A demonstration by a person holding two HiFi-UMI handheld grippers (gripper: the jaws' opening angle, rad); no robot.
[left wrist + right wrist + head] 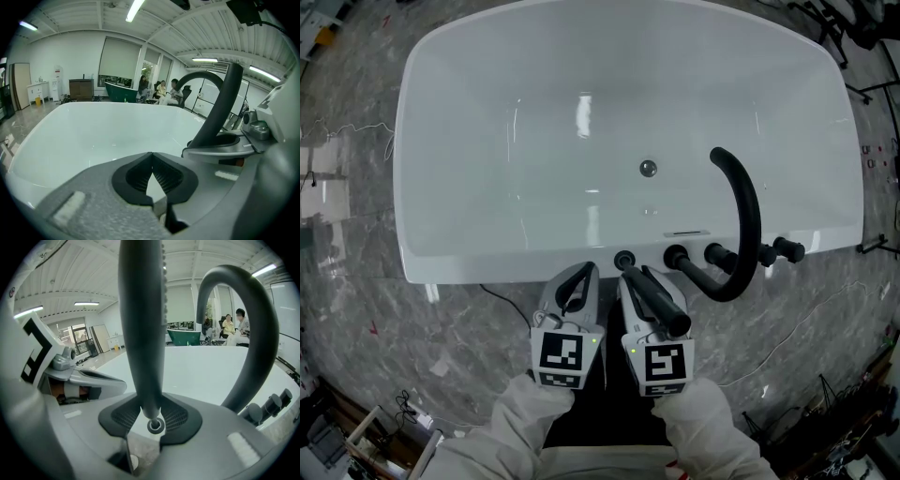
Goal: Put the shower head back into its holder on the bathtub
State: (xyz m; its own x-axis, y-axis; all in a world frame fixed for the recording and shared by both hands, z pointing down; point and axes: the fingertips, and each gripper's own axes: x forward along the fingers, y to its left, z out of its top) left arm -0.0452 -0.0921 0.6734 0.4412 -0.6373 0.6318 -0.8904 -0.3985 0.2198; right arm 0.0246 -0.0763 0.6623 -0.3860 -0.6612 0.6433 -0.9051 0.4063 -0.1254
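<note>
Grey marbled floor (356, 281) carried white bathtub (487, 141), sitting mid-floor. Thin black cable (502, 300) snaked out from under tub's near edge. Small pale scrap (441, 367) lay nearby, couldn't tell what it was.

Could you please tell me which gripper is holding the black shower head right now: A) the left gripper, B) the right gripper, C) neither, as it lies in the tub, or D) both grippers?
B: the shower head stands clamped between the pads of the right gripper, while the left gripper is shut on nothing.
</note>
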